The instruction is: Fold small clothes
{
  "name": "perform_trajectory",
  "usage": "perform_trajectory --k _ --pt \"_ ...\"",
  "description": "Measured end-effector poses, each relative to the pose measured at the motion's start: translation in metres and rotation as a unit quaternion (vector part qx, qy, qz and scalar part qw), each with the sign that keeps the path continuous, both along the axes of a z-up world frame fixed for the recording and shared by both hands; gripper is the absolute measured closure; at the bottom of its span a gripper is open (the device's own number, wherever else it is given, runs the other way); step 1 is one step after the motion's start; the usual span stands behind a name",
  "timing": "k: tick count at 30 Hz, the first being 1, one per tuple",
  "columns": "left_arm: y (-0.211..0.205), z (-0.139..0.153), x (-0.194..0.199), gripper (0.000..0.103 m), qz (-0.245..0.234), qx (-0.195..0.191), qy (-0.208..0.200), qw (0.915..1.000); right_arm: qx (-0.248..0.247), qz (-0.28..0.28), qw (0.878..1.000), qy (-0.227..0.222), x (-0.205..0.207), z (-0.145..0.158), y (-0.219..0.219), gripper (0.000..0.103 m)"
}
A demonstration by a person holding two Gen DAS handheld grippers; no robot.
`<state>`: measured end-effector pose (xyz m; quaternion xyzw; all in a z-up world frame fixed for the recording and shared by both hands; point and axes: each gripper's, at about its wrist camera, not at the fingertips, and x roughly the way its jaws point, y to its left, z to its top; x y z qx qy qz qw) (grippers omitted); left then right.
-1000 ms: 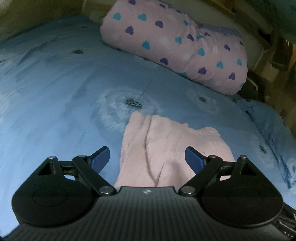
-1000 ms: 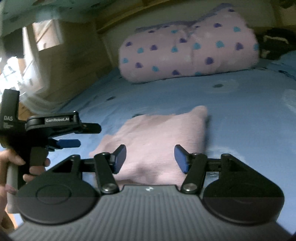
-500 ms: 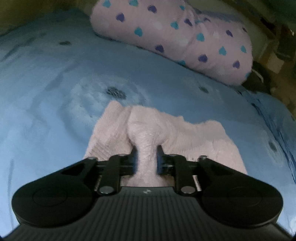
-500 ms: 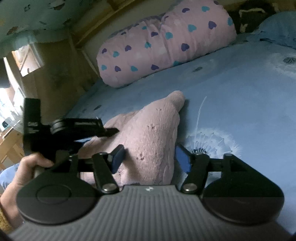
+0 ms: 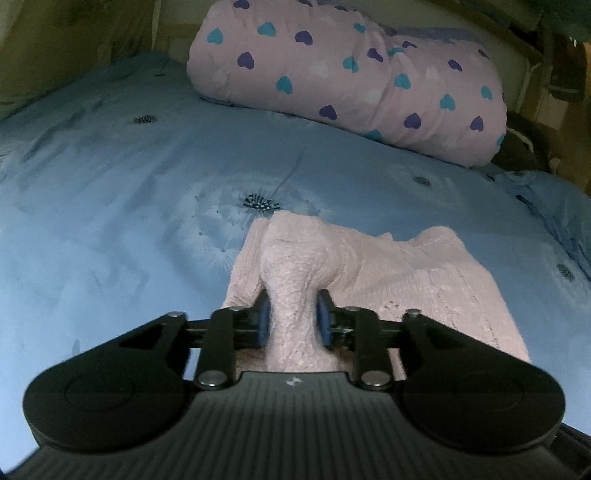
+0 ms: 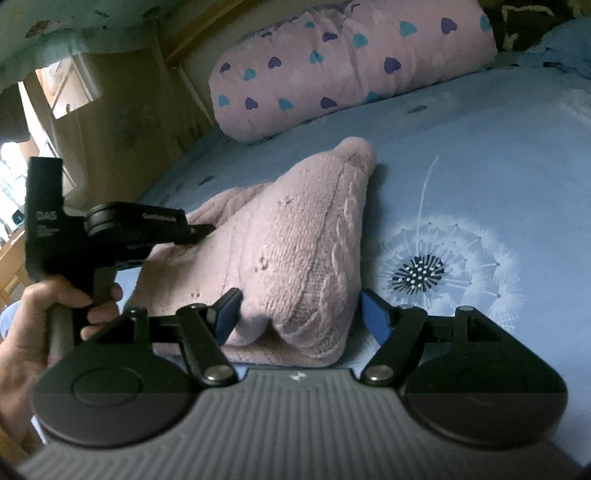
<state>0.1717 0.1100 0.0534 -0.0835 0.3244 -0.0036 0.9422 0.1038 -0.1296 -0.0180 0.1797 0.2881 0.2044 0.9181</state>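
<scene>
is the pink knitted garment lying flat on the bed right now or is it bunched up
Bunched up. The left gripper pinches a raised ridge of the pink knitted garment, and it rises in a peak between the open right gripper fingers.

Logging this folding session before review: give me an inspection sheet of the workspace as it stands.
Surface: blue bedsheet with dandelion print, lightly creased.
Job's things: pink knit garment, bunched and partly lifted off the sheet.
Clutter: heart-print pillow at the far end.
Grippers: left gripper shut on a ridge of the garment; right gripper open, fingers straddling the garment's near edge.
Cables: nothing seen.
Surroundings: wooden bed frame behind the pillow; the rest is dim.
</scene>
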Motion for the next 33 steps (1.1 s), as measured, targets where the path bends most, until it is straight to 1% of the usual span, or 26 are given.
perform_trajectory --k 1,3,5,7,8,11,12,14,17,20,22,24,26,27,28,30,33 --pt "0.002 0.002 -0.003 0.057 -0.002 -0.004 0.0 1.0 0.001 -0.002 1.0 0.001 0.0 0.001 -0.001 0.031" --pt "0.007 0.004 -0.008 0.04 -0.004 -0.014 0.005 0.9999 -0.002 -0.006 1.0 0.001 -0.003 0.002 -0.003 0.031" --pt "0.011 0.006 -0.014 0.031 -0.009 -0.023 0.009 0.9997 -0.008 -0.011 1.0 -0.001 -0.005 0.006 -0.003 0.031" --pt "0.016 0.009 -0.019 0.03 -0.009 -0.034 0.012 0.9993 -0.014 -0.019 1.0 -0.005 -0.008 0.012 -0.004 0.03" --pt "0.02 0.01 -0.02 0.028 -0.006 -0.046 0.014 0.9988 -0.016 -0.024 1.0 -0.008 -0.009 0.015 -0.006 0.028" --pt "0.031 0.013 -0.025 0.016 0.002 -0.084 0.015 0.9963 -0.014 -0.045 0.999 -0.016 -0.012 0.024 -0.015 0.027" --pt "0.034 0.014 -0.026 0.012 0.004 -0.091 0.014 0.9958 -0.011 -0.052 0.998 -0.015 -0.011 0.026 -0.019 0.024" --pt "0.036 0.014 -0.027 0.01 0.004 -0.09 0.015 0.9958 0.0 -0.067 0.998 -0.011 -0.01 0.03 -0.025 0.018" --pt "0.039 0.009 -0.027 0.01 0.007 -0.085 0.027 0.996 0.016 -0.077 0.997 -0.004 -0.001 0.033 -0.029 0.018" --pt "0.044 0.002 -0.023 0.01 0.006 -0.097 0.046 0.9942 0.034 -0.08 0.996 0.017 0.014 0.031 -0.027 0.018" --pt "0.047 -0.005 -0.021 0.01 0.001 -0.118 0.063 0.991 0.056 -0.074 0.995 0.037 0.026 0.027 -0.024 0.018" --pt "0.05 -0.016 -0.016 0.009 -0.002 -0.151 0.086 0.9848 0.068 -0.066 0.993 0.064 0.038 0.024 -0.021 0.018" --pt "0.054 -0.026 -0.011 0.009 0.003 -0.194 0.101 0.9757 0.07 -0.066 0.992 0.086 0.05 0.023 -0.018 0.018" --pt "0.055 -0.029 -0.01 0.009 0.004 -0.209 0.106 0.9721 0.067 -0.068 0.991 0.095 0.056 0.022 -0.017 0.018" --pt "0.055 -0.03 -0.008 0.008 0.005 -0.216 0.108 0.9704 0.059 -0.066 0.991 0.105 0.062 0.021 -0.014 0.018" --pt "0.052 -0.03 -0.009 0.008 0.001 -0.208 0.105 0.9725 0.054 -0.061 0.99 0.118 0.071 0.018 -0.01 0.018" --pt "0.048 -0.032 -0.011 0.008 -0.008 -0.193 0.097 0.9764 0.067 -0.059 0.986 0.142 0.082 0.007 -0.009 0.018"
